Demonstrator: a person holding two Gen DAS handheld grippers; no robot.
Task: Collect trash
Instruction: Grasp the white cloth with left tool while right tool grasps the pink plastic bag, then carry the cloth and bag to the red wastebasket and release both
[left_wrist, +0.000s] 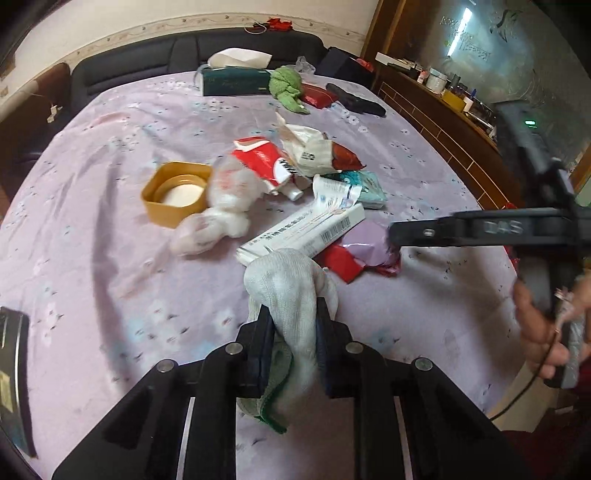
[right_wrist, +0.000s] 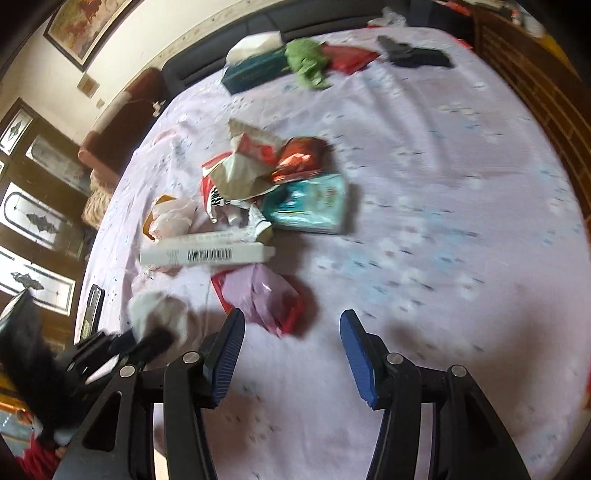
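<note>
Two grippers over the lilac flowered tablecloth (left_wrist: 110, 277), trash piled ahead.
Left gripper (left_wrist: 293, 317) is clamped tight on a white knitted cotton glove (left_wrist: 288, 280); right gripper (right_wrist: 291, 332) hangs with jaws apart, a crumpled lilac-and-red wrapper (right_wrist: 266, 295) just beyond its left fingertip.

Home living or dining room, table (left_wrist: 110, 155) under lilac floral cloth, dark sofa (left_wrist: 155, 55) behind, framed picture (right_wrist: 85, 26), glass-door wooden cabinet (right_wrist: 40, 206), cluttered sideboard (left_wrist: 443, 99)
</note>
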